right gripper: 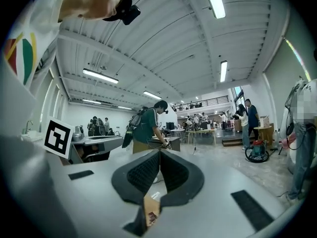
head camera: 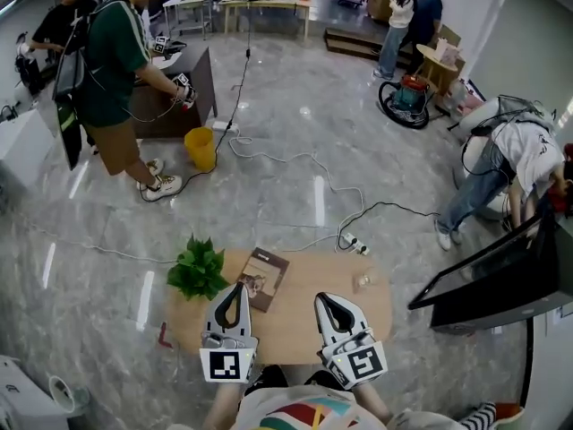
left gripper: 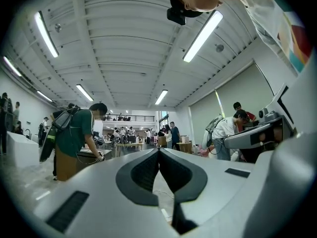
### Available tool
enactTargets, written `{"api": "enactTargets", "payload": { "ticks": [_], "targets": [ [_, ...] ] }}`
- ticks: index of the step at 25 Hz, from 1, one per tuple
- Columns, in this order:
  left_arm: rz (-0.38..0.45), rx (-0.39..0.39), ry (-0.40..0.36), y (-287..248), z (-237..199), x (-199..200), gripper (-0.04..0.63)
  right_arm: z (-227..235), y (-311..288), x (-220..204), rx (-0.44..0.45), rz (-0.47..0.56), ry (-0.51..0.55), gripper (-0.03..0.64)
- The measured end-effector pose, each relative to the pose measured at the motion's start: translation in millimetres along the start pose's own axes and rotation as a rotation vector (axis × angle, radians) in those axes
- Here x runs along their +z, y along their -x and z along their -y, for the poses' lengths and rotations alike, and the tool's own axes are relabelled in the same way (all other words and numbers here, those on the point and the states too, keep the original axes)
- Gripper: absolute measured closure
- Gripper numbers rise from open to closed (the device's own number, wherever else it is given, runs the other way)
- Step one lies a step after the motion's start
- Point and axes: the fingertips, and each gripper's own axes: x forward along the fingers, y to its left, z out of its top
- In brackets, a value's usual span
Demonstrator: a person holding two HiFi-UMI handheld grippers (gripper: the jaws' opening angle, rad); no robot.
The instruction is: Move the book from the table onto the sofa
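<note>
- Wooden table (head camera: 288,322) carries the book (head camera: 264,278), flat, beside a plant (head camera: 197,269), just right of the tip of our left claw (head camera: 239,287).
- We hold both claws closed and empty; the right claw (head camera: 322,298) sits farther from the book.

The table (head camera: 297,325) is matt, light wood; the book (head camera: 266,279) on it is paper-covered; the floor (head camera: 269,79) around the table is glossy, marble-like.

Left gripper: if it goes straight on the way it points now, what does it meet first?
Probably nothing close. The left gripper, shut and level, points over the table between the plant and the book, which lies flat below its line. Beyond is open floor; depth is uncertain.
</note>
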Motion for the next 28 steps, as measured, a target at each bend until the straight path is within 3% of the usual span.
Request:
{"api": "enactTargets", "payload": {
  "ticks": [5, 12, 20, 25, 28],
  "targets": [
    [-0.030, -0.027, 0.029, -37, -17, -13, 0.589, 14, -30, -1, -0.017, -0.035, -0.008, 0.601],
    [-0.077, -0.047, 0.029, -65, -7, -37, 0.589, 40, -46, -14, 0.014, -0.023, -0.041, 0.601],
    [-0.147, 0.019, -0.019, -103, 6, -65, 0.589, 114, -76, -39, 0.029, -0.013, -0.058, 0.601],
    [-0.340, 0.009, -0.075, -106, 27, -119, 0.589, 137, -77, -79, 0.058, -0.084, -0.126, 0.601],
    [-0.384, 0.009, -0.079, -119, 29, -148, 0.589, 148, -89, -102, 0.101, -0.129, -0.144, 0.601]
  ]
}}
